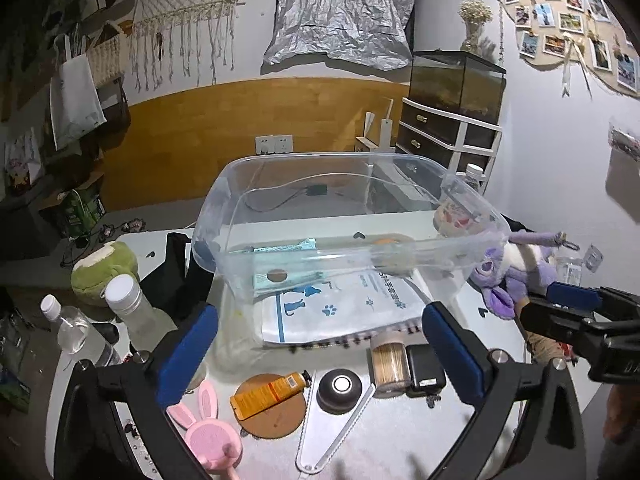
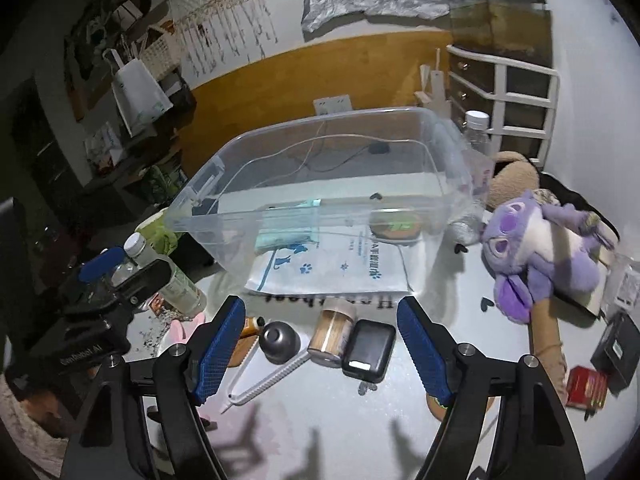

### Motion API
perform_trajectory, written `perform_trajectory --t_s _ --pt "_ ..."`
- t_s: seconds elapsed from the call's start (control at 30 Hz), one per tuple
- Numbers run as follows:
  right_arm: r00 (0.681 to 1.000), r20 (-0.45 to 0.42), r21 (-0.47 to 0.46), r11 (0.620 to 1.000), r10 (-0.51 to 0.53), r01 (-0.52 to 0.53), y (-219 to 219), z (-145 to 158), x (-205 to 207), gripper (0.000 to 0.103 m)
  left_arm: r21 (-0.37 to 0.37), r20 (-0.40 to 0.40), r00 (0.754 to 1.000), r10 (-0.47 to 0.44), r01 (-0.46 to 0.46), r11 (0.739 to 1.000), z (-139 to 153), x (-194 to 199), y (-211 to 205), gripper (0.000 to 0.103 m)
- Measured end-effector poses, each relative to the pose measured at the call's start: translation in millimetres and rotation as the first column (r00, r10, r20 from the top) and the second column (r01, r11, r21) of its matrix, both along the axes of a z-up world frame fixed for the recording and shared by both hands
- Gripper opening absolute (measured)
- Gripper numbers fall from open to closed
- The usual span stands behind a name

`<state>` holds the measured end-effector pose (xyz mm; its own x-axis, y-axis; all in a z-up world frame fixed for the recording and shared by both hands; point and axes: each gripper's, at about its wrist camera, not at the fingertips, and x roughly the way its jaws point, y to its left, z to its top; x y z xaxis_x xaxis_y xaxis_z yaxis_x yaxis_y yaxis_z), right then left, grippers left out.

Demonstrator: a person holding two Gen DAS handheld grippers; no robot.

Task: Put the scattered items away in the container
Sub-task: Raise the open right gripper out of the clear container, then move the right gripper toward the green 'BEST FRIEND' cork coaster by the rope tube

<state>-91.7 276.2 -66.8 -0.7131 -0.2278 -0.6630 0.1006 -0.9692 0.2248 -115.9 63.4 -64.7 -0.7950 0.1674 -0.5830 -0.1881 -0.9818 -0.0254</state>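
A clear plastic bin [image 1: 340, 200] [image 2: 320, 168] stands mid-table and holds a teal packet [image 1: 288, 256] and a round orange item [image 2: 396, 226]. A white paw-print bag [image 1: 344, 312] lies at its near side. My left gripper [image 1: 320, 352] is open and holds nothing. Beyond it lie a toothpick jar [image 1: 390, 364], black case [image 1: 426, 372], bell [image 1: 340, 390], orange tube [image 1: 272, 394] and white tongs [image 1: 332, 432]. My right gripper [image 2: 323, 348] is open and holds nothing, with the toothpick jar [image 2: 334, 332] and black case [image 2: 368, 350] just ahead.
A purple plush [image 2: 540, 248], a cardboard tube [image 2: 546, 340], a red box [image 2: 586, 386] and a black box [image 2: 616, 348] lie at the right. Two bottles [image 1: 128, 308], a green plush [image 1: 104, 272] and a pink bunny [image 1: 208, 432] sit at the left. A drawer unit [image 1: 448, 132] stands behind.
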Motion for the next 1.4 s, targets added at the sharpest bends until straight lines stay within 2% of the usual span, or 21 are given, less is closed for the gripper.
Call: perform_trajectory --t_s 0.03,0.07,0.23,0.47,0.6,0.77,0.9,1.1,1.23,1.33,1.4 --pt "1.000 -0.016 0.007 1.000 -0.017 0.017 1 -2 5 0.089 0.000 -0.003 1.000 -0.002 0.002 1.000 0 4 0 0.103" --pt "0.999 -0.032 0.013 0.999 -0.033 0.034 1 -4 10 0.103 0.001 -0.007 1.000 -0.003 0.003 1.000 1 7 0 0.103" --pt "0.987 -0.113 0.019 0.993 -0.112 0.115 4 -13 38 0.103 -0.012 -0.022 1.000 0.012 -0.013 1.000 -1 26 1 0.103" --pt "0.987 -0.100 0.046 0.990 -0.126 0.131 -8 -21 65 0.103 0.012 -0.021 0.999 0.028 -0.027 1.000 -8 45 -5 0.103" --pt "0.987 -0.105 0.013 0.992 -0.120 0.122 -7 -18 79 0.103 0.023 -0.007 1.000 0.014 -0.013 1.000 -11 53 -7 0.103" --pt "0.989 -0.025 -0.030 0.989 -0.148 0.147 -2 -27 86 0.103 0.035 0.003 1.000 -0.011 0.011 0.999 -14 61 -10 0.103" --pt "0.989 -0.004 -0.032 0.989 -0.147 0.146 -3 -28 92 0.103 0.044 0.019 1.000 -0.022 0.021 0.999 -14 66 -11 0.103" --pt "0.998 -0.009 0.013 0.998 -0.054 0.055 -7 -25 94 0.103 0.036 0.050 0.999 0.015 -0.016 0.999 -21 72 -10 0.102" --pt "1.000 0.021 0.044 0.999 0.016 -0.016 -4 -25 91 0.103 -0.013 0.087 0.993 0.084 -0.083 0.996 -33 78 -12 0.101" --pt "0.997 0.045 0.071 0.996 0.059 -0.062 1 -29 93 0.103 -0.034 0.123 0.987 0.100 -0.097 0.995 -47 84 -10 0.100" --pt "0.996 0.052 0.072 0.994 0.073 -0.076 8 -30 92 0.103 -0.044 0.159 0.982 0.096 -0.090 0.995 -58 88 -5 0.089"
